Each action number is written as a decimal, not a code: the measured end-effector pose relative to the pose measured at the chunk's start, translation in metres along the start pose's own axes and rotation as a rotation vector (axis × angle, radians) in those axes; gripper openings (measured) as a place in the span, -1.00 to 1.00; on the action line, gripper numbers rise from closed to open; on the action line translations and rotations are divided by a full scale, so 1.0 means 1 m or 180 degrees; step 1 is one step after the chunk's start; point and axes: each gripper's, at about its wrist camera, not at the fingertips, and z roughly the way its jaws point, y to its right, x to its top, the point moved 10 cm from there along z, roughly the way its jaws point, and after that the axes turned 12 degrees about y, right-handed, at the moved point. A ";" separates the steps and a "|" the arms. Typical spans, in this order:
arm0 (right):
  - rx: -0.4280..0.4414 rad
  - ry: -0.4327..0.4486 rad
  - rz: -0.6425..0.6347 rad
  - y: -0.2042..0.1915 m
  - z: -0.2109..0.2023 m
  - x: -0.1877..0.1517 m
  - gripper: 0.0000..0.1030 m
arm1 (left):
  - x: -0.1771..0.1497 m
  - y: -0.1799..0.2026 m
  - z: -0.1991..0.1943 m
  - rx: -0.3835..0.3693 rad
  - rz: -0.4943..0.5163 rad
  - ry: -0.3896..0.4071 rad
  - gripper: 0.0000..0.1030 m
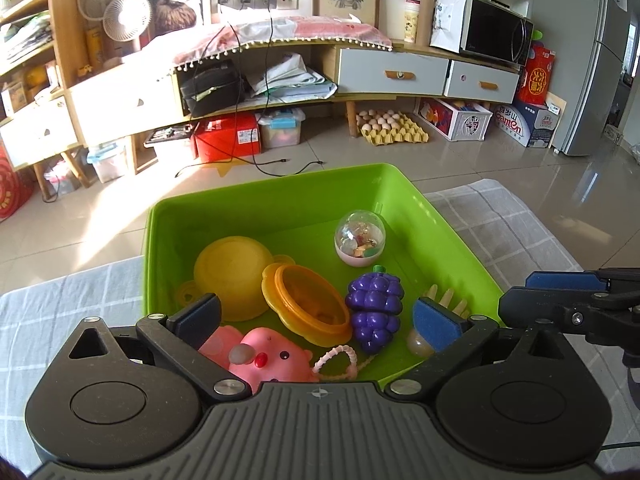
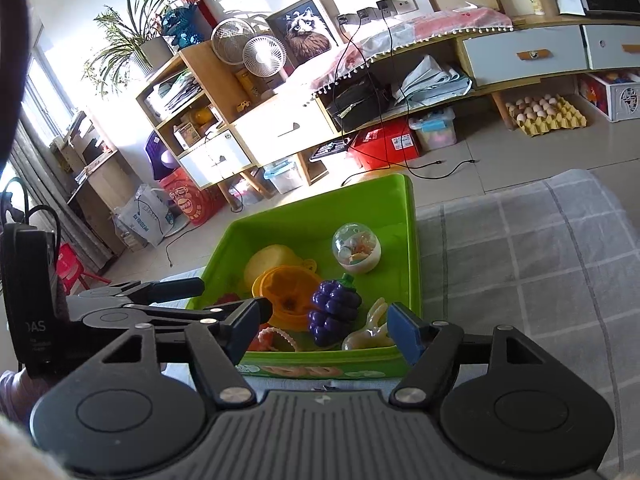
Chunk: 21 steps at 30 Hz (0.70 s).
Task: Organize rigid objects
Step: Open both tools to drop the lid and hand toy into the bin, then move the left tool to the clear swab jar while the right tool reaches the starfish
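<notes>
Hovering spread and empty over the green plastic bin [image 1: 460, 236], both tools [image 1: 320, 316] [image 2: 328, 320] face a rigid purple plastic grape bunch [image 1: 374, 308] lying inside, probably light, slippery, best pinched across its middle.

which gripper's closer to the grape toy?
Left. The left gripper hangs open over the bin, straddling the grapes. The right gripper is open at the bin's near wall.

Egg tray [image 1: 394, 126] on the floor — microwave [image 1: 496, 32] above, on the cabinet.
</notes>
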 end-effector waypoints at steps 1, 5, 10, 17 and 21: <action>0.0001 -0.0022 -0.0016 -0.001 -0.002 -0.001 -0.12 | 0.000 0.000 -0.005 -0.0002 -0.0018 0.0019 0.91; -0.0019 -0.0082 -0.0053 0.001 -0.008 -0.003 0.00 | -0.005 0.001 -0.020 0.0028 -0.0069 0.0023 0.91; -0.0032 -0.0110 -0.0150 0.006 -0.019 -0.007 0.07 | -0.014 0.000 -0.040 0.0086 -0.0134 0.0029 0.91; -0.0092 -0.0252 -0.0341 0.009 -0.028 -0.024 0.11 | -0.034 -0.001 -0.070 0.0199 -0.0153 -0.0002 0.91; -0.0124 -0.0324 -0.0561 0.009 -0.032 -0.036 0.12 | -0.046 -0.004 -0.084 0.0249 -0.0184 0.0006 0.91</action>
